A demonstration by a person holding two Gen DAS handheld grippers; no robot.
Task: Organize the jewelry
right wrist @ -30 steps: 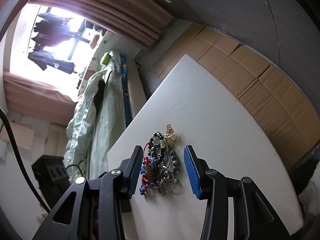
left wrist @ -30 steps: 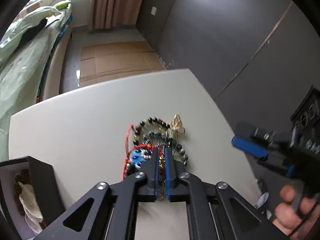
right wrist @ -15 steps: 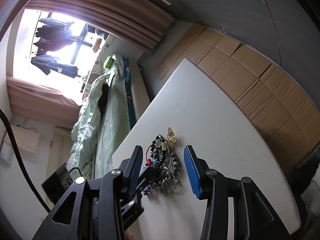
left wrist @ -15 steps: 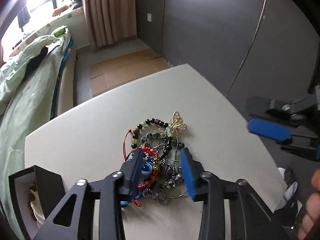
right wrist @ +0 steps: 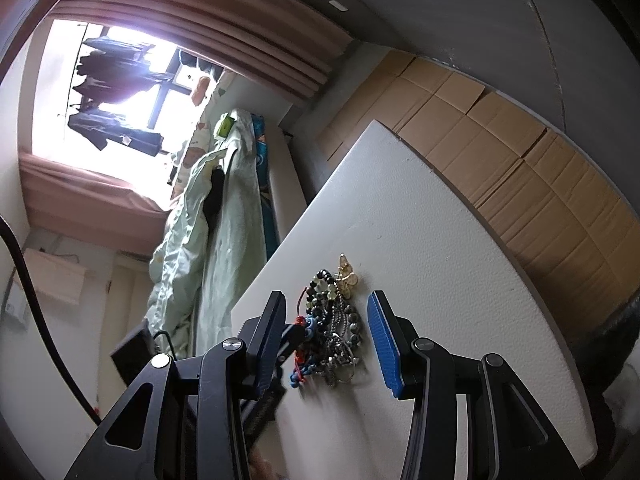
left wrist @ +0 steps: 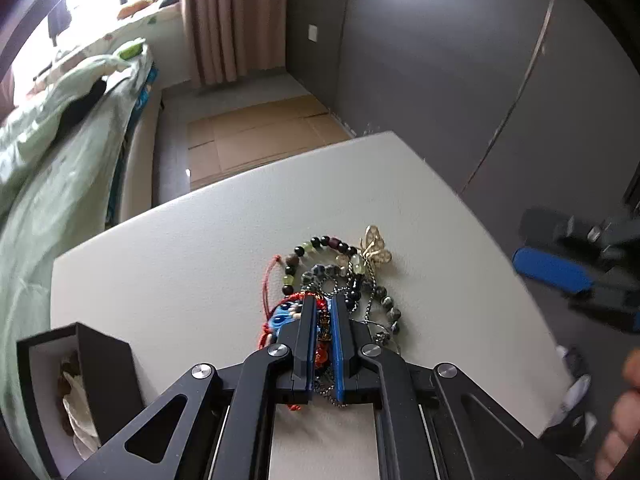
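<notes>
The white table (left wrist: 224,248) stands in a bedroom with dark grey walls, flat cardboard (left wrist: 256,136) on the floor, pink curtains (left wrist: 232,20) and a bed with a green blanket (left wrist: 48,152) under a bright window. The jewelry pile (left wrist: 340,280) lies near the middle of the table: bead bracelets, chains, red cord and a gold butterfly (left wrist: 374,246) at its far edge. The left gripper (left wrist: 321,304) is clenched on strands in the pile's near part; which piece it grips is hard to tell. The right gripper (right wrist: 326,316) hangs with fingers spread apart, the pile seen between them. A black box (left wrist: 80,380) at the left is cut off; its contents are unclear.
</notes>
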